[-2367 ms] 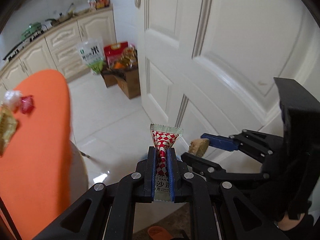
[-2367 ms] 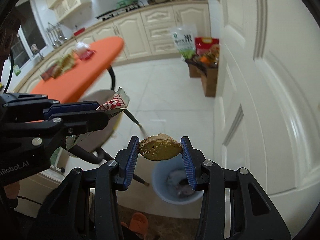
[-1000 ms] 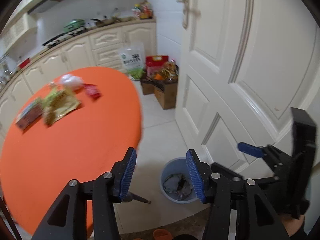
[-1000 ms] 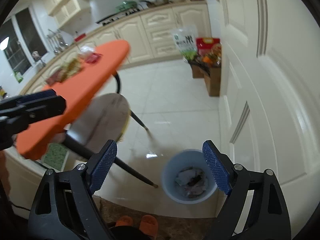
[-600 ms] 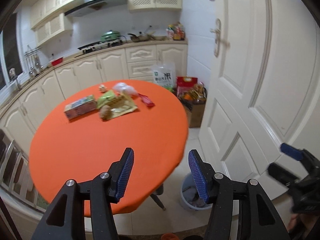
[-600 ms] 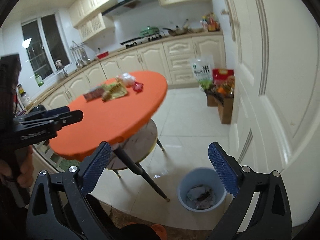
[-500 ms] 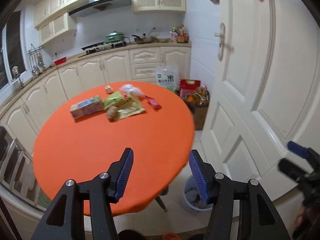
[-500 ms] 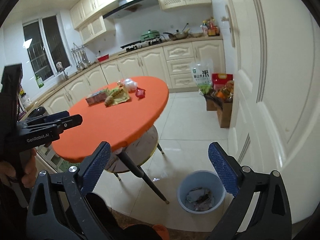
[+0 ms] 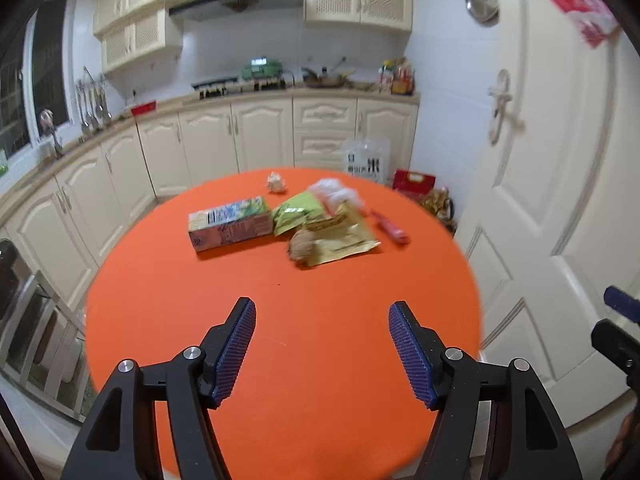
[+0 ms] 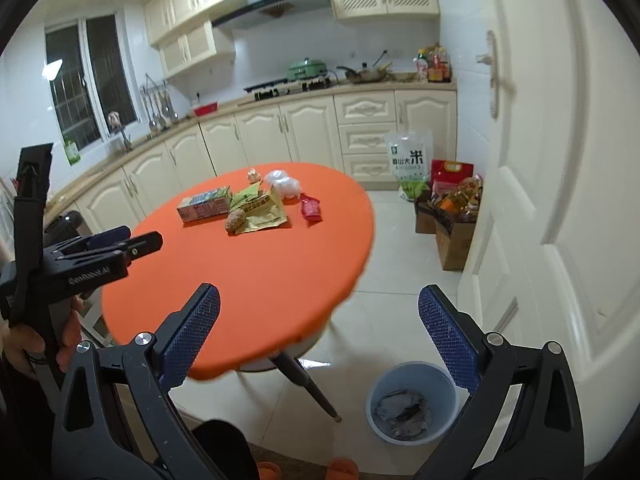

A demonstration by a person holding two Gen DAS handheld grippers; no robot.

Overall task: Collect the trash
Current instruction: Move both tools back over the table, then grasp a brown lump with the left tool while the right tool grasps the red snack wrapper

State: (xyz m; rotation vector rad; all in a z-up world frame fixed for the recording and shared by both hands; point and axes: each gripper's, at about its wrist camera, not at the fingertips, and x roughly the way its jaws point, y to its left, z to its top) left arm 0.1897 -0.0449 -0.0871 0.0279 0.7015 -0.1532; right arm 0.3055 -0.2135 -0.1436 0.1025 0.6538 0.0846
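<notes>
Both sets of tongs are empty. The left gripper (image 9: 322, 344) has its jaws parted about halfway, and they have just been opening with nothing between them. The right gripper (image 10: 320, 336) is spread very wide, its jaws having just opened further, also around nothing. Each is tilted down toward the round orange table (image 9: 160, 280), most likely so the next pick can be lined up. The left gripper hangs over the near edge of the table, while the right sits off the table's side, above the floor. Well ahead of both, on the far half of the table, lies the remaining trash: a carton (image 9: 230, 228), a green packet (image 9: 298, 212), a yellow wrapper (image 9: 344, 240) with a brown lump (image 9: 301, 251) touching its edge, a crumpled white bag (image 9: 334, 196), 1 small red packet (image 9: 390, 230) and a small pale ball (image 9: 277, 182). The blue bin (image 10: 412, 404), already holding scraps, stands on the floor beside the table leg near the door (image 10: 560, 160).
</notes>
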